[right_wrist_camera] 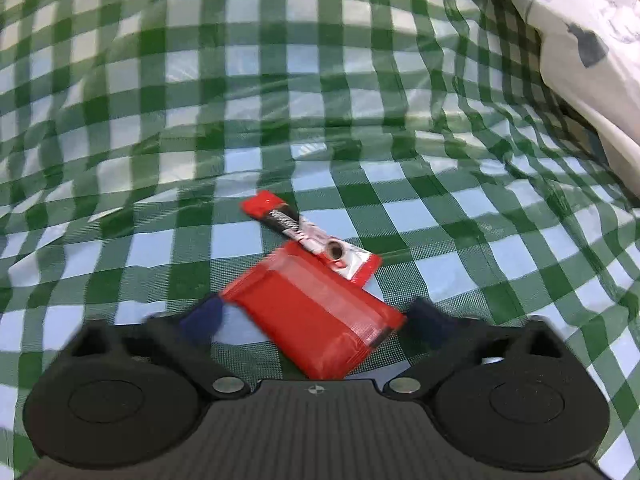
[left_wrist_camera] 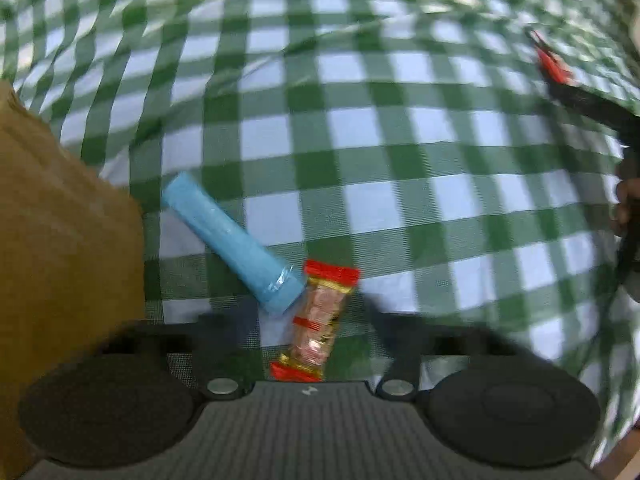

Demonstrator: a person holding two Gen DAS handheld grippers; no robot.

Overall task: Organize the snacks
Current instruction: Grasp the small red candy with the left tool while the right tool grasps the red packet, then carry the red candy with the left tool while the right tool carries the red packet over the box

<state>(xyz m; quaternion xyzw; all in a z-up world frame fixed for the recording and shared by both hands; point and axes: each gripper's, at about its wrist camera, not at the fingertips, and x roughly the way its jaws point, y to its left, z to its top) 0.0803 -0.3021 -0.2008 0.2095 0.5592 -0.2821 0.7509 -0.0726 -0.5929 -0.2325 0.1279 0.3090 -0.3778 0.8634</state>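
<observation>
Currently: left tool [left_wrist_camera: 308,316] spread, straddling gold-and-red snack bar [left_wrist_camera: 318,322], blue tube [left_wrist_camera: 232,246] touching it just ahead-left, cardboard box [left_wrist_camera: 60,220] far left as likely destination; right tool [right_wrist_camera: 316,316] spread around red packet [right_wrist_camera: 316,316], slim red stick [right_wrist_camera: 312,236] just ahead, apparently lined up for pinching

A wrinkled green-and-white checked cloth [right_wrist_camera: 280,92] is spread across the whole surface. At 1 o'clock in the right wrist view, pale printed fabric [right_wrist_camera: 580,32] is seen lying over it. A brown cardboard box [left_wrist_camera: 60,220] is seen at 9 o'clock in the left wrist view.
</observation>
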